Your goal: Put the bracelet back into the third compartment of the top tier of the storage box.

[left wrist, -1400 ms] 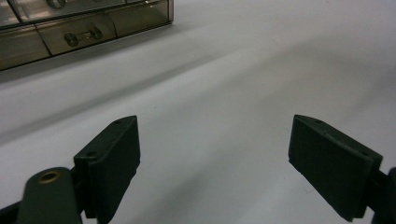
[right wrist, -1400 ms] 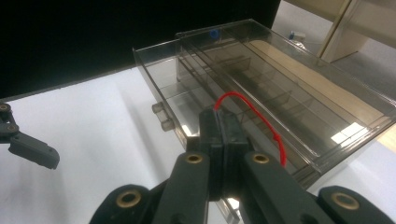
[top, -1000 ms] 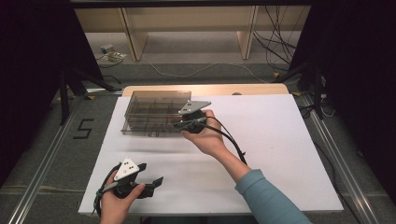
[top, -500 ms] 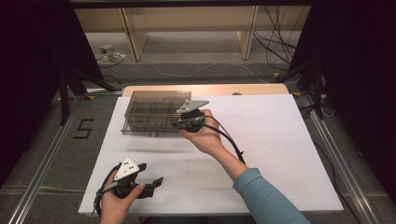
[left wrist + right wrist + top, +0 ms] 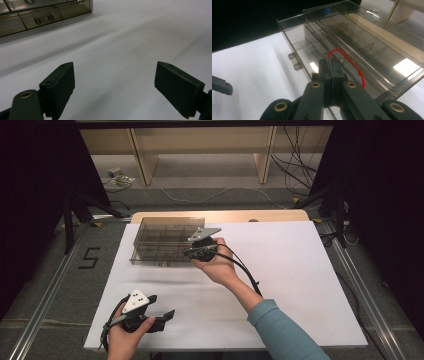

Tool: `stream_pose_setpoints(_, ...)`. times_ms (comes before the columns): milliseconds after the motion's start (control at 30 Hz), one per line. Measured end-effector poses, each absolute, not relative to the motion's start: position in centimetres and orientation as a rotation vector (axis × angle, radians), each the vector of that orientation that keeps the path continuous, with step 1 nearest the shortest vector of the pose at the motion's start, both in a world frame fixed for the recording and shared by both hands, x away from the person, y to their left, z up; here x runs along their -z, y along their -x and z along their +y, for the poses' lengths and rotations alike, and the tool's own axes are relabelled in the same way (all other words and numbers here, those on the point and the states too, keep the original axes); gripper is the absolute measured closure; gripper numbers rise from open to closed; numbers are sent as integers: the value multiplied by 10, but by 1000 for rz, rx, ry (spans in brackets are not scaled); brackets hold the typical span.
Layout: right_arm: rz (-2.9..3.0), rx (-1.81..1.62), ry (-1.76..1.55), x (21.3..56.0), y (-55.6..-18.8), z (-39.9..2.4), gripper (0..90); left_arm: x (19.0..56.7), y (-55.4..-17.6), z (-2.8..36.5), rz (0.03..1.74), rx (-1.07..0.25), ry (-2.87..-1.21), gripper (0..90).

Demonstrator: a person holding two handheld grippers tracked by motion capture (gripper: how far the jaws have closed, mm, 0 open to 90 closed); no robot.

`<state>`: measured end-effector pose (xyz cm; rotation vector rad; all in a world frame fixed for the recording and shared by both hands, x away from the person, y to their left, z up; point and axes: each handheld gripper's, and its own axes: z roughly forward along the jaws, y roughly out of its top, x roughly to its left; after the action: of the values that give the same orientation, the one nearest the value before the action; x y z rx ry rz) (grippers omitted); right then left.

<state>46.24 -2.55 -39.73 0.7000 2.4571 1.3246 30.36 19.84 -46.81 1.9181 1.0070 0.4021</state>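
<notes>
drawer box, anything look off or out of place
One drawer of the clear box stands pulled out at the front while the others sit flush. The right gripper holds a thin red loop, jaws shut on it, over that open drawer. Nothing looks spilled or broken.

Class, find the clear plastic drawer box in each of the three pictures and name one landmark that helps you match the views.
High view: the drawer box sits at the far left of the white table, just beyond the right gripper.
Left gripper view: the box is in the top left corner.
Right gripper view: the box spreads across the centre and right, one drawer pulled out.
Shared landmark: the drawer knobs on its front.
</notes>
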Motion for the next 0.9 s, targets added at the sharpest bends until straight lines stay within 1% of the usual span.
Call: stream_pose_setpoints(900,2484,-1256,-732,411,-470,-22,899,469,-304,198,1006,-397,-1920,166)
